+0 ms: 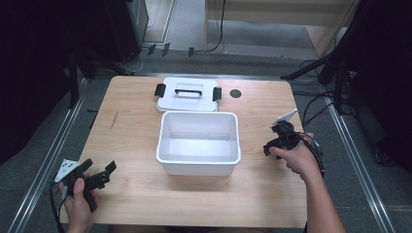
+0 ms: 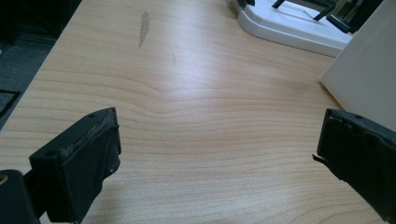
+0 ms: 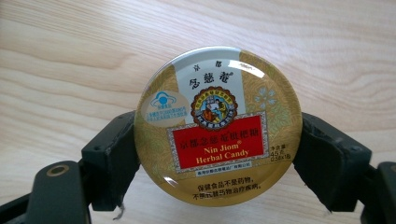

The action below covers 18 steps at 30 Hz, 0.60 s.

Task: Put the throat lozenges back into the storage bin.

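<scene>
the right tongs (image 3: 219, 154) sit low on the desk (image 1: 131, 189), to the right of the open white box (image 1: 198, 141), and their two black jaws press against opposite sides of a round candy tin (image 3: 218, 125). the tin lies flat on the wood with its printed top facing up, so gripping it across its width at the rim looks like the only sound hold; the pads appear to touch the metal on both sides, so i read this as a grasp on the tin, not yet lifted.

the left tongs (image 2: 219, 154) rest near the front left corner of the desk, jaws spread wide with bare wood between them, holding nothing. they seem parked out of the way.

the box stands mid-desk with nothing visible inside, and its lid (image 1: 188, 95) lies just behind it, handle up. with the lid off, the likely aim is to carry the tin over the near wall and set it inside.
</scene>
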Each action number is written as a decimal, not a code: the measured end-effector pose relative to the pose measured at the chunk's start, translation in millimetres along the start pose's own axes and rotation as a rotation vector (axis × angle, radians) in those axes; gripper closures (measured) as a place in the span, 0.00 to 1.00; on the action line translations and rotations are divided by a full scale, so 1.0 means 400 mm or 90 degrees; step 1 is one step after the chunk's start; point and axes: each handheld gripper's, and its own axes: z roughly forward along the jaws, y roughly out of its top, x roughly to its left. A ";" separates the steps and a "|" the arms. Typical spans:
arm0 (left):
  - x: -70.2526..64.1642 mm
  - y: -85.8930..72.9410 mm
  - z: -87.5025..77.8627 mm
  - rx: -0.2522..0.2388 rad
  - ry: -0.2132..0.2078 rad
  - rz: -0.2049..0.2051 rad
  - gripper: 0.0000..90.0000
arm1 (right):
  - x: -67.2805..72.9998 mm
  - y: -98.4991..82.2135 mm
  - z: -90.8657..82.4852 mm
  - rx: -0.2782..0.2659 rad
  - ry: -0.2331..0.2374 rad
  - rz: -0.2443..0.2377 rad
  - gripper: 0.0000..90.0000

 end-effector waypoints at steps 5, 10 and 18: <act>0.000 0.000 0.000 0.000 0.000 0.000 0.00 | 0.031 0.011 -0.036 -0.012 0.005 -0.051 0.23; 0.000 0.000 0.000 0.000 -0.001 0.000 0.00 | 0.079 0.025 -0.076 -0.022 0.004 -0.137 0.23; 0.000 0.000 0.000 0.000 -0.001 0.001 0.00 | 0.133 0.043 -0.130 -0.034 0.001 -0.200 0.23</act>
